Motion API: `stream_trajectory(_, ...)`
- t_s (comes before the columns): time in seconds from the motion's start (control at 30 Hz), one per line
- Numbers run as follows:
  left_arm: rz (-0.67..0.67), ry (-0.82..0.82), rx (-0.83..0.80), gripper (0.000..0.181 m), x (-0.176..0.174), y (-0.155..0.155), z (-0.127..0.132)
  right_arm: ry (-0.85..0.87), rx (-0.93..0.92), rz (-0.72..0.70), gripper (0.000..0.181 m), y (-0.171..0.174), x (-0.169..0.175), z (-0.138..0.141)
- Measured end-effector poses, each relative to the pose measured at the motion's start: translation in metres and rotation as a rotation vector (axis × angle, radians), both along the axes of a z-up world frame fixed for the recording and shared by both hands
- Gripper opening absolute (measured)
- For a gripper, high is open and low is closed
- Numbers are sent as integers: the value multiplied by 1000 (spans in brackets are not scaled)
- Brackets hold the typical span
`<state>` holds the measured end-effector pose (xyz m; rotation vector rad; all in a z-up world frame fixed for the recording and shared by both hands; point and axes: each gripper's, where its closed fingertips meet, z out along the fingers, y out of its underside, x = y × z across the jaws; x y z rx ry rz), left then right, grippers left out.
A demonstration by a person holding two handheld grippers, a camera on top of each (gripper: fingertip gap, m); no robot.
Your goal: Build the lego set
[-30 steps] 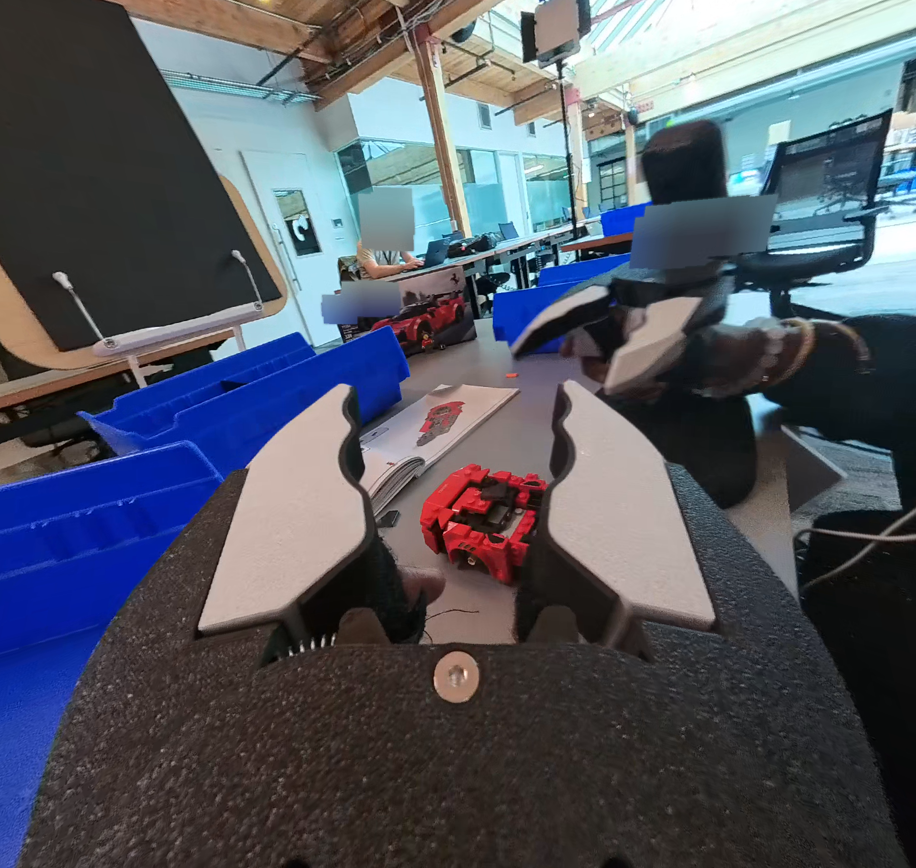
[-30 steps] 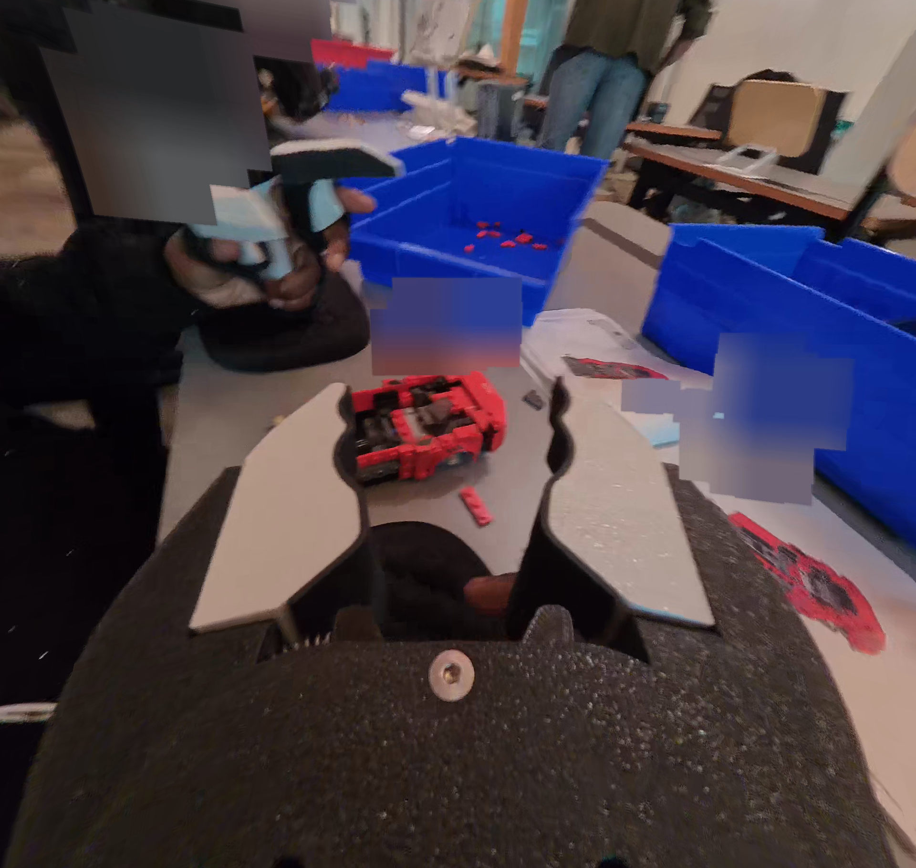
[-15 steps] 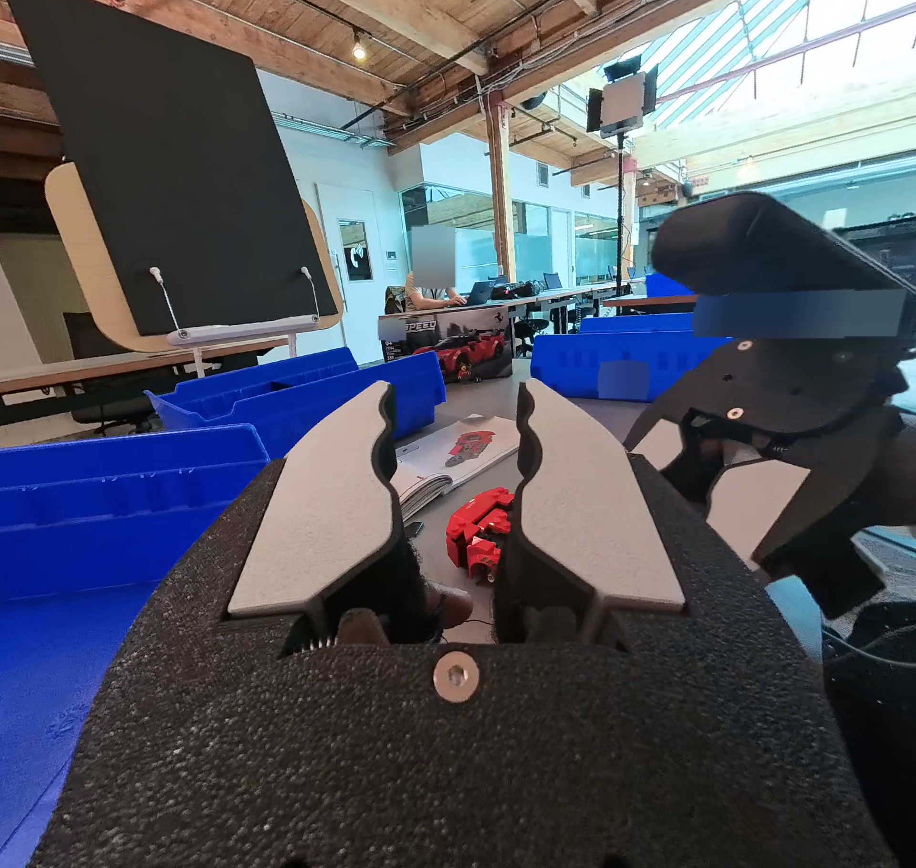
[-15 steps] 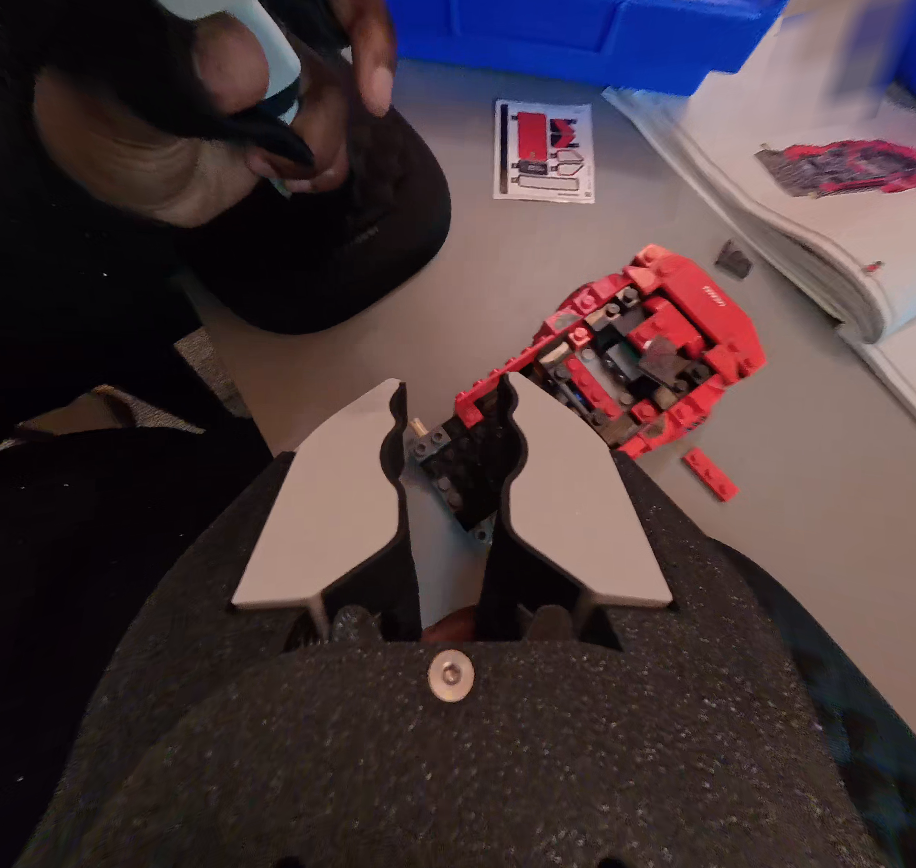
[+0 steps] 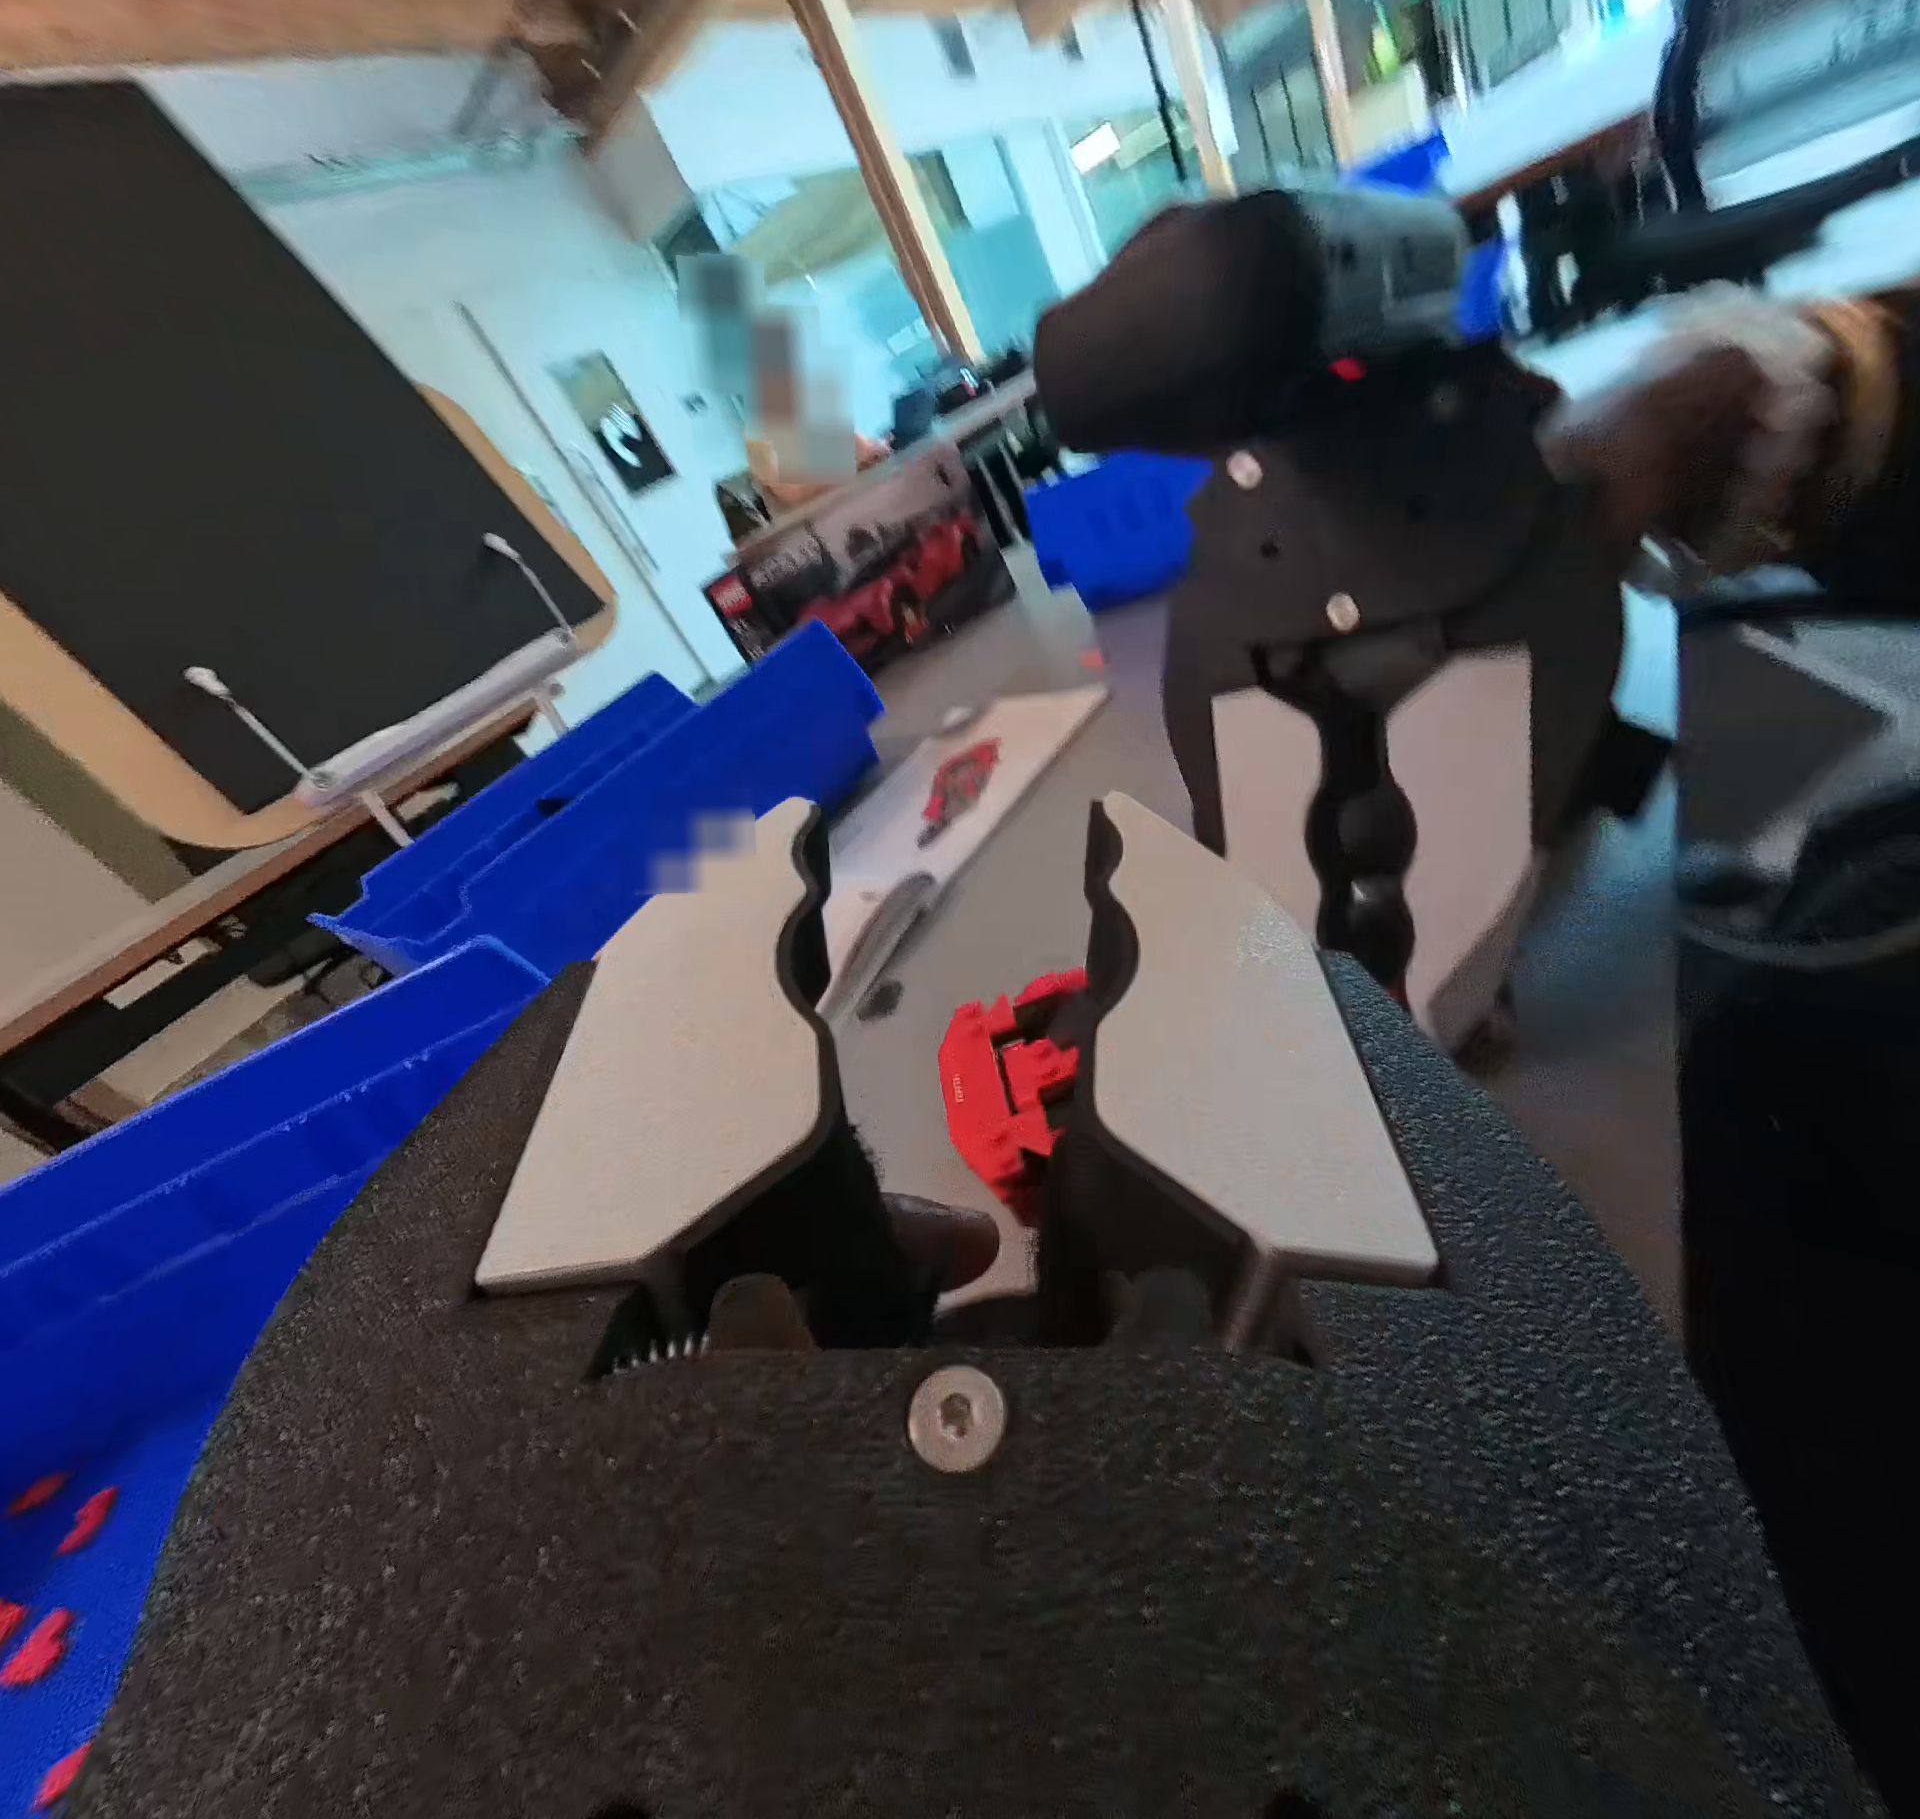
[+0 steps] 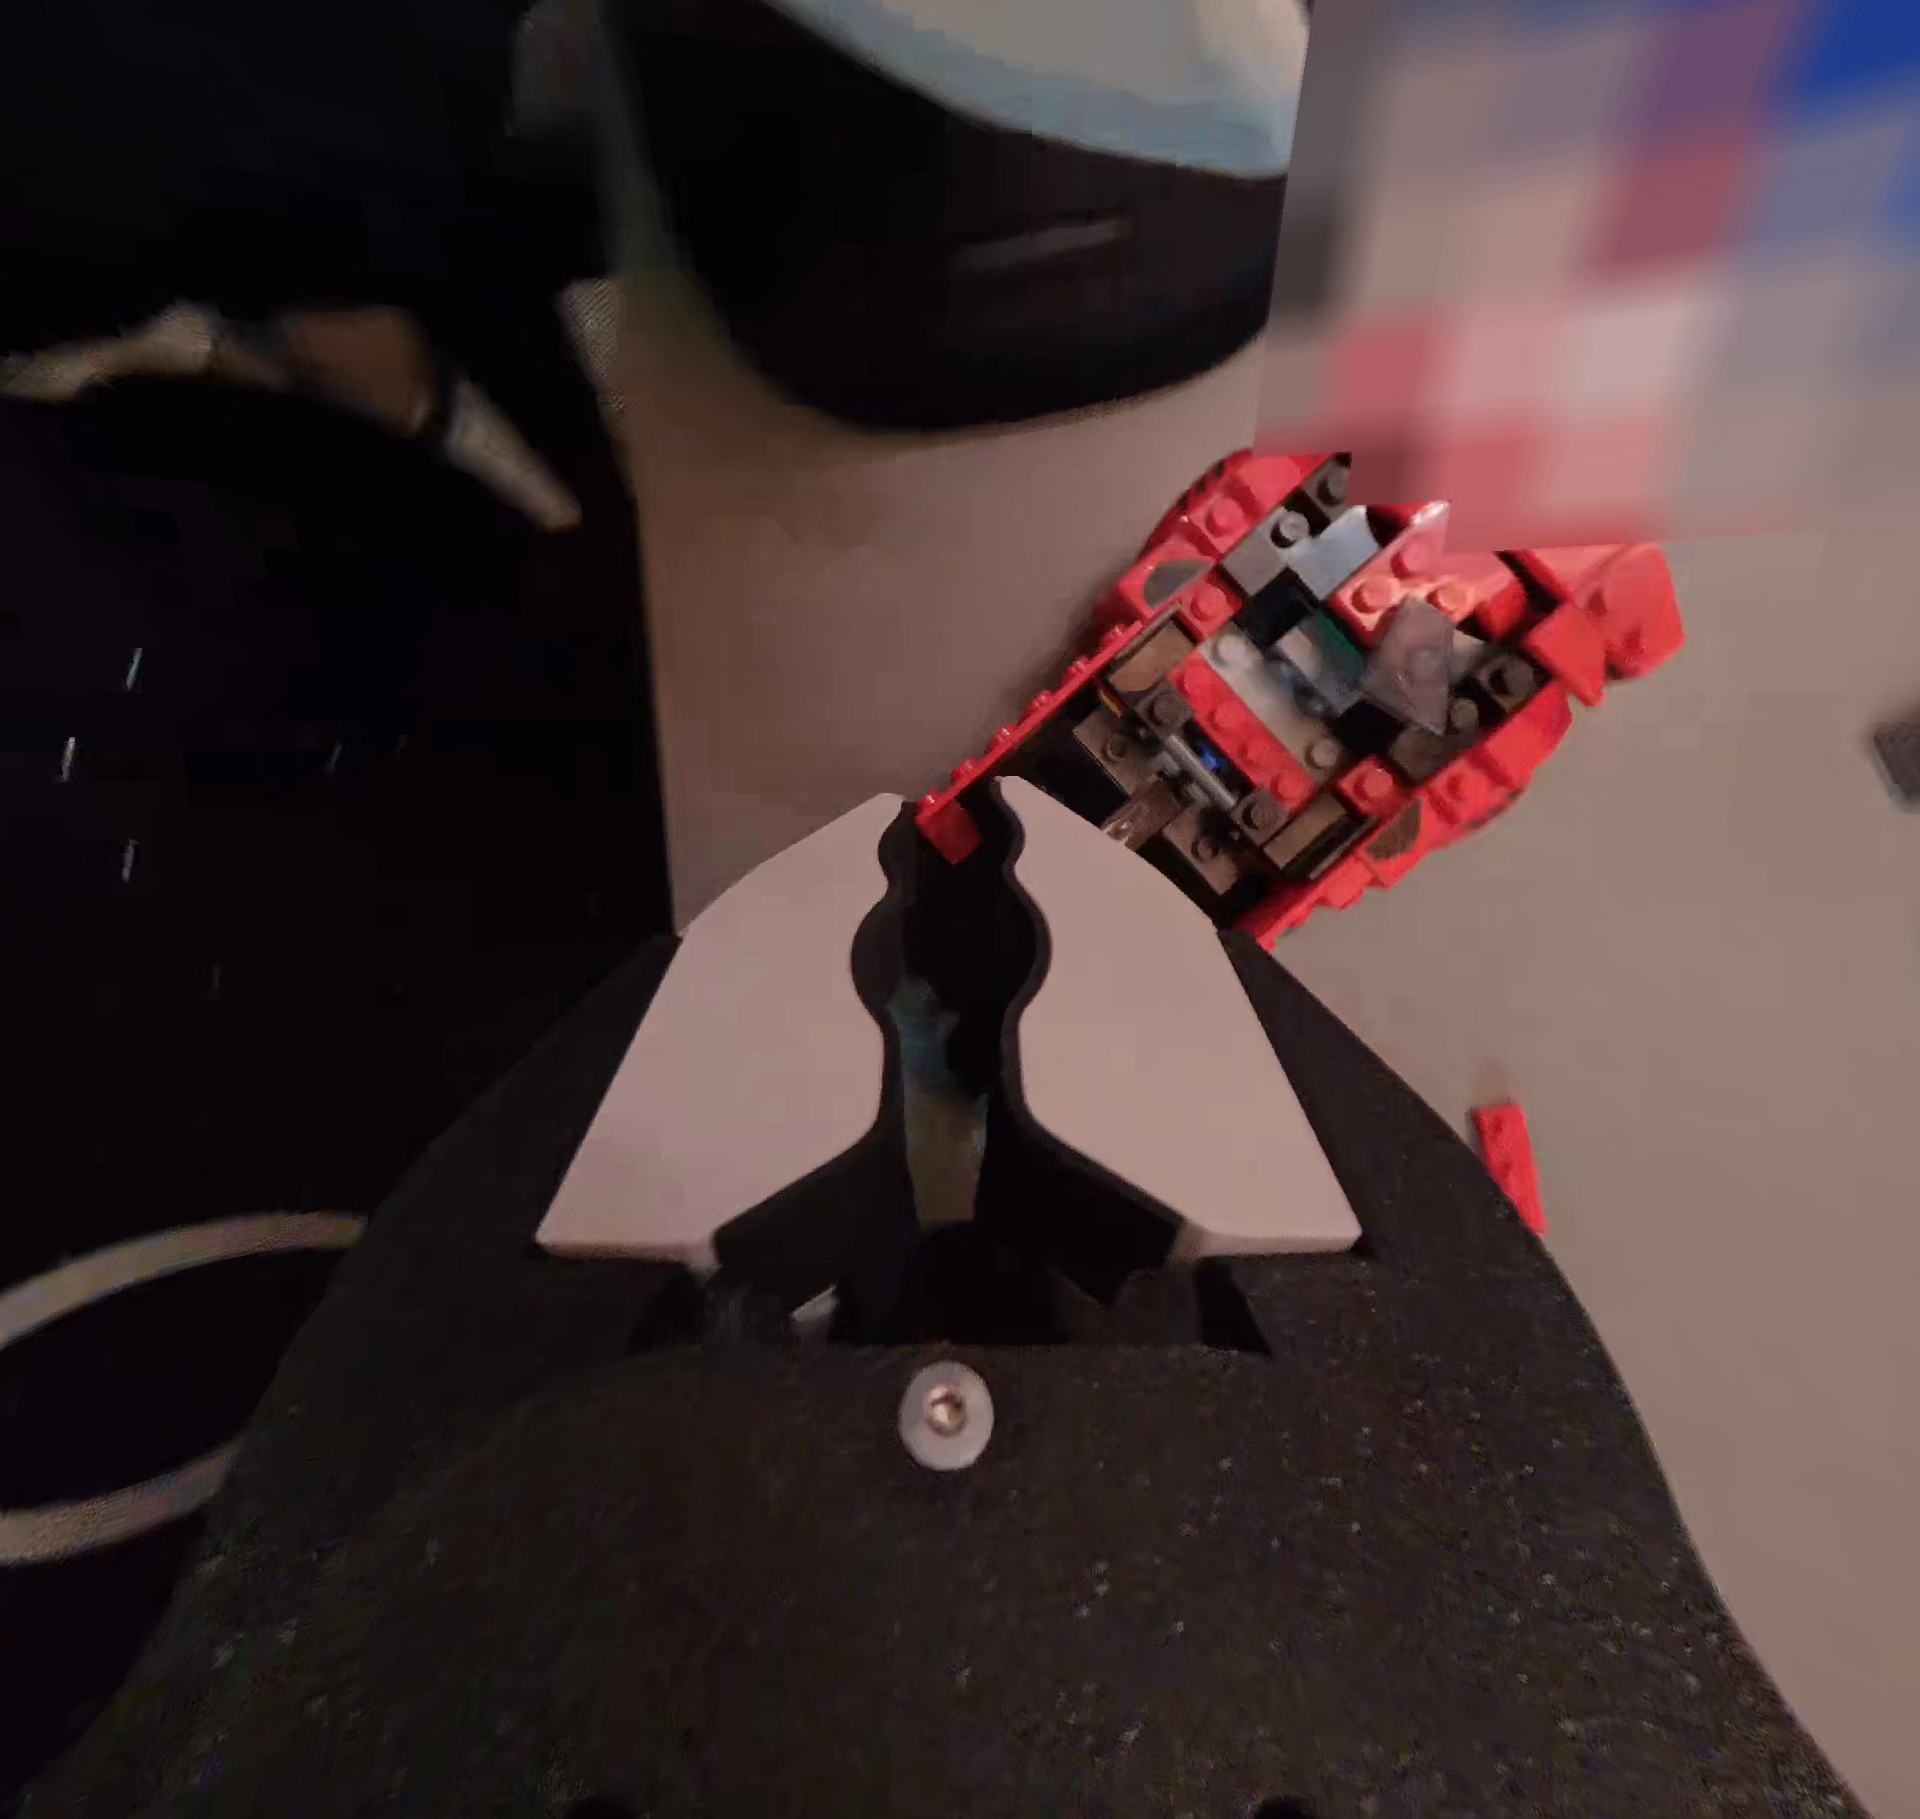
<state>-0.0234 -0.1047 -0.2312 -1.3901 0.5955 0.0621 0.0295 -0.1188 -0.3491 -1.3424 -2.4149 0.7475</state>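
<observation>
A half-built red and black lego car [image 6: 1351, 689] lies on the grey table [image 6: 831, 626]. My right gripper [image 6: 951, 803] points down at it, its jaws shut on a thin red plate edge at the car's near corner. In the left wrist view the car [image 5: 997, 1073] shows between my fingers, partly hidden behind the right one. My left gripper [image 5: 951, 824] is open and empty, low over the table and short of the car. The right gripper [image 5: 1361, 928] stands beyond the car in that view.
A loose red plate [image 6: 1507, 1156] lies right of the car. A black cap-like thing [image 6: 883, 263] sits beyond it. Blue bins [image 5: 623, 834] line the left, one holding red pieces [image 5: 42, 1655]. An open instruction booklet [image 5: 966, 782] and the set's box [image 5: 873, 574] lie farther back. My right tips are roughly 9 cm from the black cap-like thing [image 6: 883, 263].
My right gripper came down over the car and shut its jaws on the car's near edge. My left gripper's jaws narrowed from a second ago but stay open; it tilted and moved closer.
</observation>
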Motion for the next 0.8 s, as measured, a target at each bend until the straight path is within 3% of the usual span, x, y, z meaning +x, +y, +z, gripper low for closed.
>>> stream_trajectory(0.07, -40, 93, -94, 47, 7, -9, -12, -3, 15, 223, 11, 0, 15, 0)
stream_trajectory(0.13, -76, 164, -162, 46, 14, -18, -22, -28, 9, 323, 11, 6, 25, 0)
stream_trajectory(0.3, -56, 301, -287, 52, 18, -31, -45, -88, -182, 21, 39, 8, 17, 12)
stream_trajectory(0.37, -27, 372, -310, 56, 17, -31, -55, -55, -169, -63, 39, 4, 13, 9)
stream_trajectory(0.5, 30, 481, -389, 53, 13, -30, -72, -60, -92, -194, 18, 7, 5, -4)
stream_trajectory(0.63, 91, 597, -343, 67, 6, -25, -70, -127, -182, -131, 7, 0, 6, 2)
stream_trajectory(0.8, 119, 829, -263, 77, 6, -18, -68, -282, -555, 24, 4, -4, 12, 29)
